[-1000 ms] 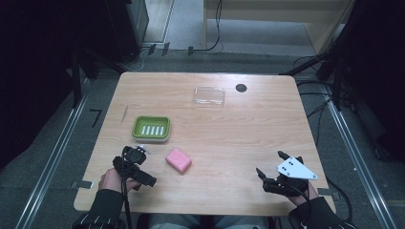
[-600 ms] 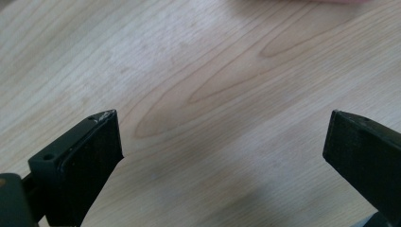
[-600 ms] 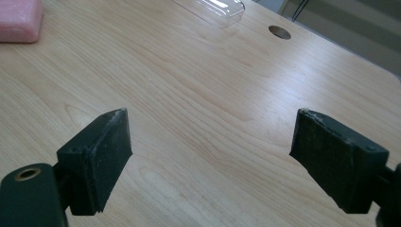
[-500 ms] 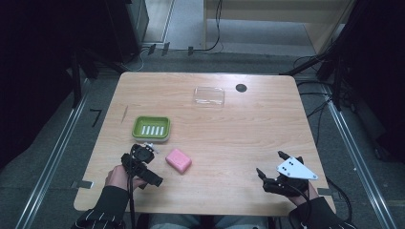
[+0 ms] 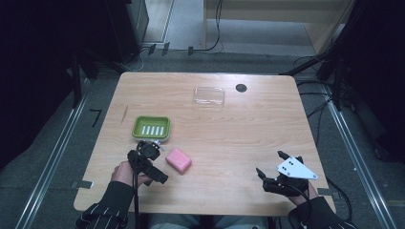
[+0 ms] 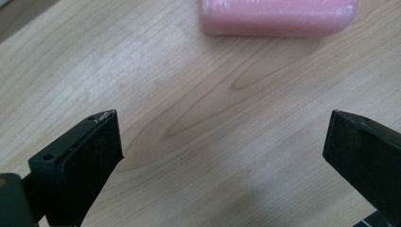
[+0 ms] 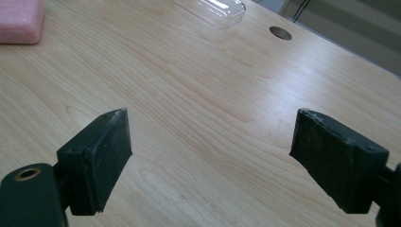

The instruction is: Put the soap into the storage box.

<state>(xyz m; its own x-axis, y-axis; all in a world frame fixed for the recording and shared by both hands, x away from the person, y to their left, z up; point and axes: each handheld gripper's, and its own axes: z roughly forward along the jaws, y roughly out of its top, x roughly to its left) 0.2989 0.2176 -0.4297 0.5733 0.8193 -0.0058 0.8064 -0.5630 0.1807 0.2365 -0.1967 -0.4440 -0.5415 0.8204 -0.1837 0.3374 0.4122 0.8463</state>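
High view: left gripper (image 5: 152, 162) just beside pink soap bar (image 5: 178, 160), green soap dish (image 5: 151, 128) beyond it; right gripper (image 5: 273, 171) well apart, clear lid (image 5: 209, 96) far ahead | Left gripper view: jaws wide apart, empty, soap ahead, bare table (image 6: 198, 118) between | Right gripper view: jaws spread, empty, soap far at left.

a light wooden table (image 5: 248, 143) with rounded corners carries a pink soap bar (image 5: 178, 160) near its front left, with a green slotted soap dish (image 5: 151, 128) just behind it. a clear plastic lid (image 5: 209, 96) lies toward the far edge, beside a dark round hole (image 5: 241, 88) in the tabletop.
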